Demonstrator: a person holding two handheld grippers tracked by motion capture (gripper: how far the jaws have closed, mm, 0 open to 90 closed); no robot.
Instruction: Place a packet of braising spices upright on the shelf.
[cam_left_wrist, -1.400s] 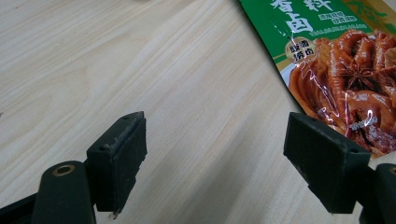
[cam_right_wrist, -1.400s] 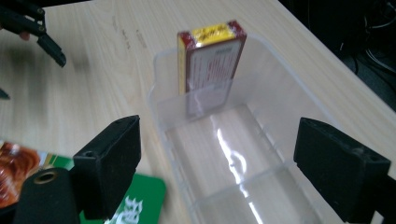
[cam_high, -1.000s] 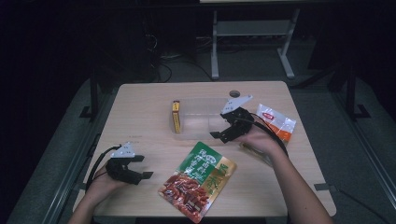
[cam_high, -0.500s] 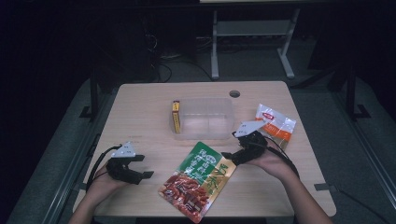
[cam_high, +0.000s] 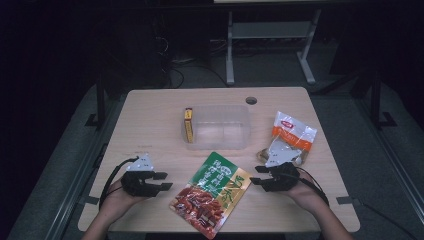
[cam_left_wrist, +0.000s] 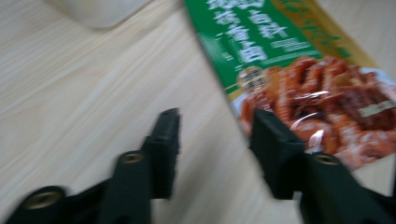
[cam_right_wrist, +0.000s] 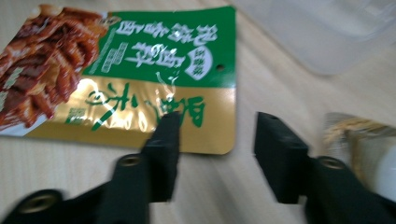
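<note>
Right gripper (cam_high: 258, 176) comes back from clear box (cam_high: 216, 126) at tabletop middle, down to front edge. Now sits just right of green snack bag (cam_high: 212, 193), jaws wide, holding nothing. Left gripper (cam_high: 161, 181) stays put just left of bag, jaws wide too. Bag lies flat near front edge, between both. Orange-white pouch (cam_high: 291, 135) waits near right edge. Looks like bag gets grabbed next.

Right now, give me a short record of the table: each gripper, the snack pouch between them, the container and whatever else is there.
left gripper: open, empty, left of the pouch
right gripper: open, empty, at the pouch's right edge
green and gold snack pouch: flat on the wooden table
clear plastic container: behind the pouch
yellow box: against the container's left side
orange and white packet: right of the container
</note>
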